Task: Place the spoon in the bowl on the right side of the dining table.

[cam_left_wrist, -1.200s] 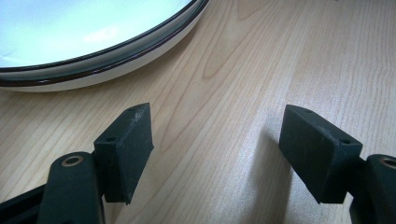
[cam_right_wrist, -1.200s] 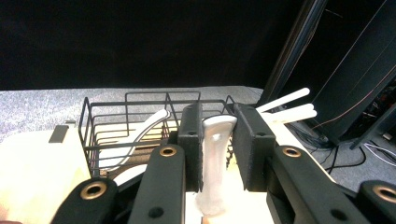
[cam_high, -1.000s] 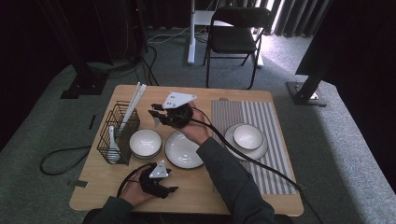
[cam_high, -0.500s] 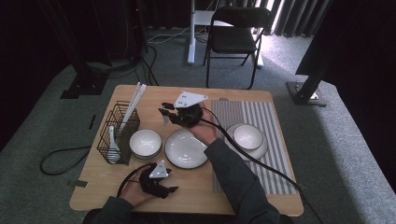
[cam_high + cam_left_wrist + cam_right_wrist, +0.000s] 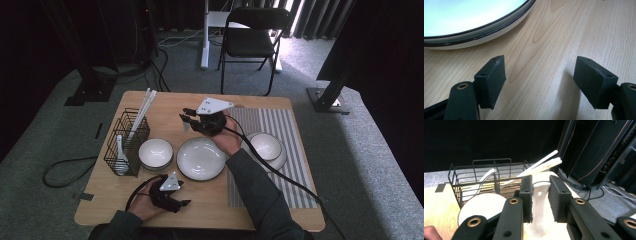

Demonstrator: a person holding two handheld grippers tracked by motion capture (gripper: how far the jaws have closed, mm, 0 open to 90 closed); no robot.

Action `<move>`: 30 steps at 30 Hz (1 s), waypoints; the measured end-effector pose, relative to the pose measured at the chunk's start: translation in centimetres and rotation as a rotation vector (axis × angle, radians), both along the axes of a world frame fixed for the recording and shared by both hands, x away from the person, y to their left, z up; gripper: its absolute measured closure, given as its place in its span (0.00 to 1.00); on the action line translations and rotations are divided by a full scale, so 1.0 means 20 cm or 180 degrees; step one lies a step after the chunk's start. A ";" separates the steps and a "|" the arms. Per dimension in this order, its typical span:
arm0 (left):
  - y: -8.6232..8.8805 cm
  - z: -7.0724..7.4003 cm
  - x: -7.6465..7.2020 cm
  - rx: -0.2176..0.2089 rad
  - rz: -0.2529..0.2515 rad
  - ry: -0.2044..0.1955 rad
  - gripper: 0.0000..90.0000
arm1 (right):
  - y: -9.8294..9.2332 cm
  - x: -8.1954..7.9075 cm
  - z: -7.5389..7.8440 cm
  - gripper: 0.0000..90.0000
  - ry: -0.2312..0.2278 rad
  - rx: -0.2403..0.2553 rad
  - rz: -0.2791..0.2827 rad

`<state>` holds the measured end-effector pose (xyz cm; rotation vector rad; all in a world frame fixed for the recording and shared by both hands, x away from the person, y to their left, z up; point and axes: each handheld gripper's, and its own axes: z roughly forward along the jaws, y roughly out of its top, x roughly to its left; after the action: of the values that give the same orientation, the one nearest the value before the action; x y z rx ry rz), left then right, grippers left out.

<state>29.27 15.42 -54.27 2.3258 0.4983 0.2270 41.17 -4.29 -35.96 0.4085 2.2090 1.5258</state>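
The right tongs [image 5: 540,195], clamped on a white spoon [image 5: 539,207] held above the surface [image 5: 165,112] beyond the plate [image 5: 201,158], probably needed a steady level carry before release, while the left tongs [image 5: 540,82] rested open nearby.

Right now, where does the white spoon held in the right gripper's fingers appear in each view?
High view: white spoon hangs from the right gripper, above the large plate, left of the striped mat.
Right gripper view: centre, clamped upright between the fingers at.
Left gripper view: not in it.
Shared landmark: the wire basket, behind the spoon at.
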 end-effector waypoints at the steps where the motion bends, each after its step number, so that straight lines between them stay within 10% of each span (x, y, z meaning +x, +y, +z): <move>1: 0.00 0.00 0.00 0.0000 0.0000 0.0000 0.29 | 0.00 0.00 0.00 0.82 0.0000 0.0000 0.0000; 30: 0.00 0.00 0.00 0.0004 -0.0007 -0.0001 0.29 | -0.18 0.03 -0.04 0.82 0.0075 0.0046 -0.0251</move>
<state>29.29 15.43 -54.26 2.3275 0.4955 0.2265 41.68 -7.97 -36.73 0.5145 2.1742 1.5034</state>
